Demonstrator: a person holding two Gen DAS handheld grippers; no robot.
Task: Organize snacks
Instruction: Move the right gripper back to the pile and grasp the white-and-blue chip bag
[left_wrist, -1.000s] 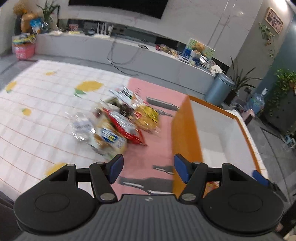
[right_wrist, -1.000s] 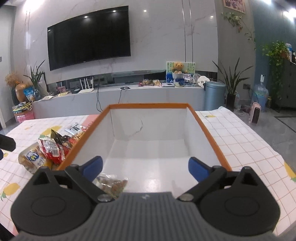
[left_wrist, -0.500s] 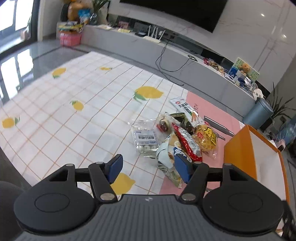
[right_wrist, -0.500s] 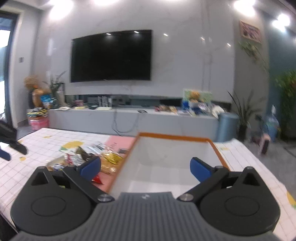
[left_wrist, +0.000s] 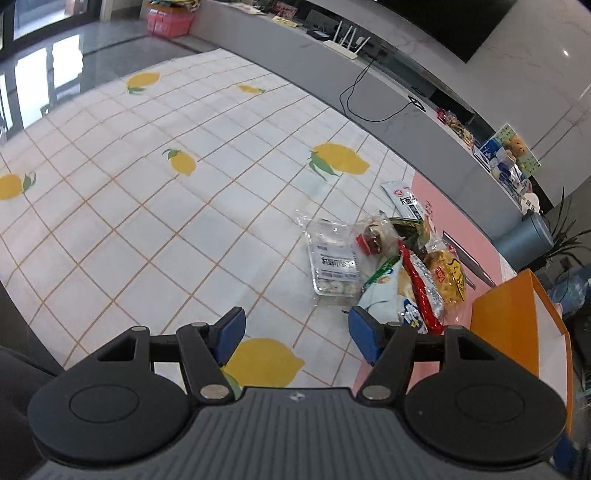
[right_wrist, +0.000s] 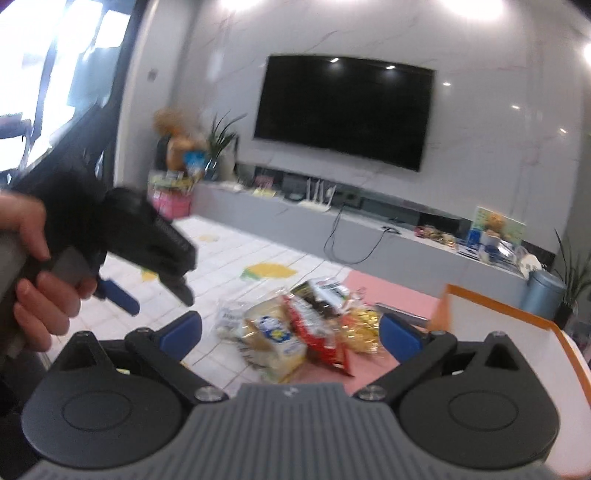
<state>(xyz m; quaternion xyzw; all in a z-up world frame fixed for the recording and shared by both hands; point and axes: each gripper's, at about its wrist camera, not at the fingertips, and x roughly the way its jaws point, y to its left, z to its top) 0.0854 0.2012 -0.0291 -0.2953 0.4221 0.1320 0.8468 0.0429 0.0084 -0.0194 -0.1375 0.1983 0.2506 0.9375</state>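
Observation:
A pile of snack packets (left_wrist: 402, 266) lies on the lemon-print tablecloth (left_wrist: 147, 206), left of an orange box with a white inside (left_wrist: 517, 314). It holds a clear packet of white sweets (left_wrist: 334, 260), a red packet (left_wrist: 421, 288) and a yellow packet (left_wrist: 448, 275). My left gripper (left_wrist: 295, 332) is open and empty, above the cloth, left of and nearer than the pile. My right gripper (right_wrist: 290, 332) is open and empty, facing the pile (right_wrist: 295, 332) from nearby. The box edge (right_wrist: 524, 314) shows at right. The hand-held left gripper (right_wrist: 122, 254) is at left there.
A pink mat (left_wrist: 461, 221) lies under part of the pile and the box. A long grey TV bench (left_wrist: 369, 96) runs behind the table, with a grey bin (left_wrist: 524, 240) and plants at its right end. The table's near edge (left_wrist: 11, 295) is at lower left.
Both grippers swung left, away from the box. The left one now looks over the open cloth; the right one moved from over the box interior to facing the pile.

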